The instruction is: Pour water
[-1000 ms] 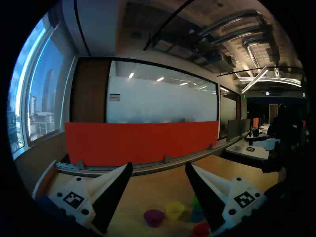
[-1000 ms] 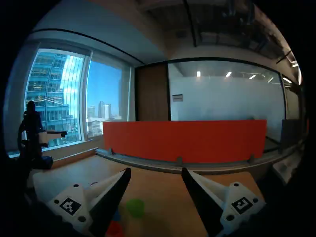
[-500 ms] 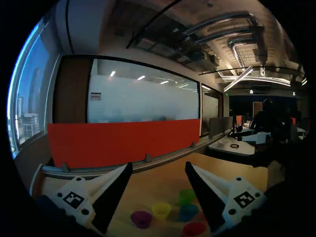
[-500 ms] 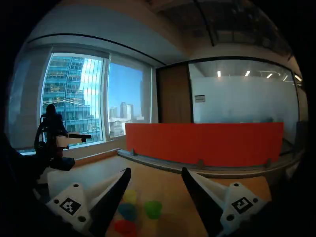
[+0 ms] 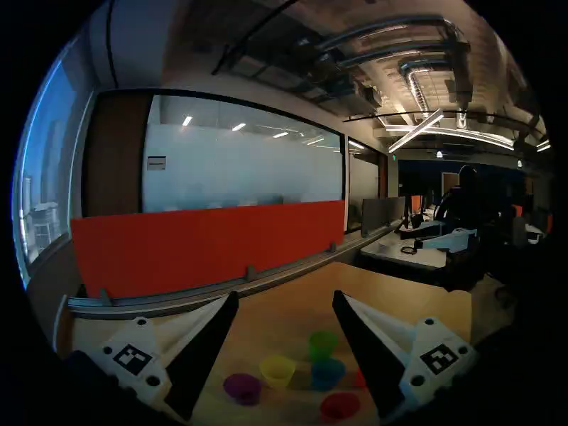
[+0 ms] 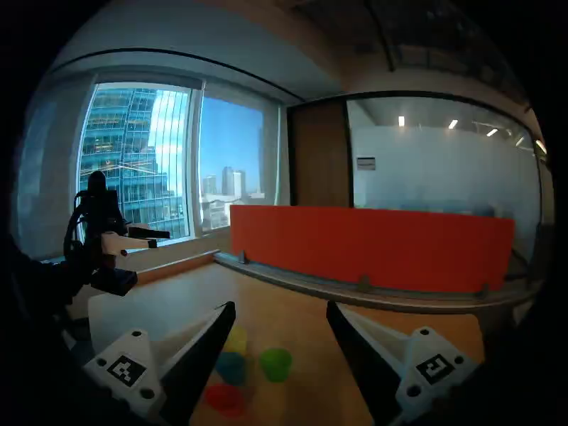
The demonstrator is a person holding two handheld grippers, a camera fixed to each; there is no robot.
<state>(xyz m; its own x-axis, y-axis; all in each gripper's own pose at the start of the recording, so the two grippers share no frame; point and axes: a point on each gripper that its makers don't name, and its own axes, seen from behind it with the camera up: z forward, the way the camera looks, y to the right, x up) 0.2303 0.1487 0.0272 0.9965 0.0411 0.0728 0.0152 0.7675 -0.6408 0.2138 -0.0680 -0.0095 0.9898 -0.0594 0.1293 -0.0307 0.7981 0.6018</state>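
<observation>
Peeking past right gripper (image 6: 280,307): yellow cup (image 6: 238,339); blue cup (image 6: 231,366).

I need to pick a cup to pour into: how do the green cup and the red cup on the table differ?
Colour: the green cup is bright green and the red cup is red. Place: in the left gripper view the green cup stands at the far side of the group, just behind the blue cup, while the red cup stands in front of it, nearest the camera. Both stand upright, mouths up, on the wooden table.
</observation>
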